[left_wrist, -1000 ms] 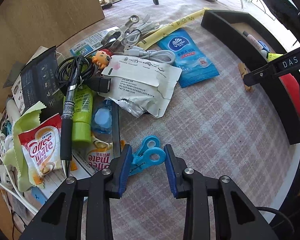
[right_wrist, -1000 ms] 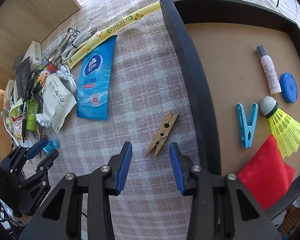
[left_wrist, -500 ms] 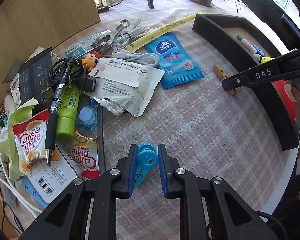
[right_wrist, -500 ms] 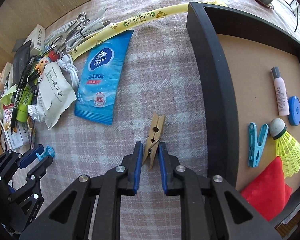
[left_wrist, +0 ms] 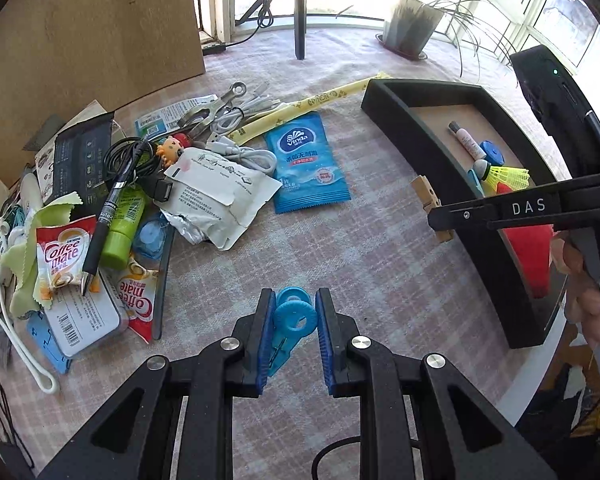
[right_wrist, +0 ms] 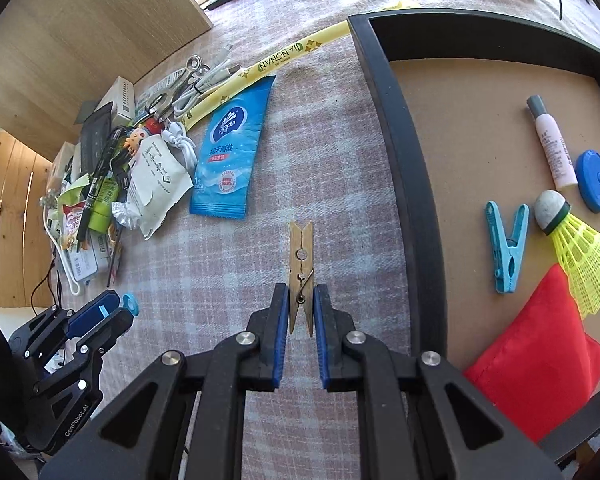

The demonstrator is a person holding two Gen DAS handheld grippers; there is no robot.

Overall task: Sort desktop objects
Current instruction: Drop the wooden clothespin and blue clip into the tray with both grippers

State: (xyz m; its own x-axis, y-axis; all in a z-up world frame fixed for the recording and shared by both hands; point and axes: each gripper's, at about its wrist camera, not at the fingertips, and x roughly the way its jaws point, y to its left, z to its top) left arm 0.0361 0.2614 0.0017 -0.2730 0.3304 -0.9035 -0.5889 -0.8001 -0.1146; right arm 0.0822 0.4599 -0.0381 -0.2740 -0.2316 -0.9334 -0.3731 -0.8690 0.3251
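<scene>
My left gripper (left_wrist: 294, 312) is shut on a blue plastic clip (left_wrist: 294, 318) with round ring ends, held a little above the checked tablecloth. My right gripper (right_wrist: 301, 304) is shut on the tail of a wooden clothespin (right_wrist: 301, 256), which points away from me, just left of the black tray (right_wrist: 404, 152). The left wrist view shows that clothespin (left_wrist: 426, 192) at the right gripper's tip beside the tray wall (left_wrist: 428, 136). In the right wrist view the left gripper (right_wrist: 126, 308) is at the lower left with the blue clip (right_wrist: 131, 303).
The tray holds a blue peg (right_wrist: 506, 256), a yellow shuttlecock (right_wrist: 580, 248), a red bean bag (right_wrist: 540, 352), a pink tube (right_wrist: 554, 144) and a blue disc (right_wrist: 594, 180). A clutter pile (left_wrist: 112, 216) and a Vinda tissue pack (left_wrist: 306, 164) lie left.
Both grippers went from open to shut: the left on the blue clip, the right on the wooden clothespin. Both have lifted off the cloth, and the clothespin now points straight ahead.
</scene>
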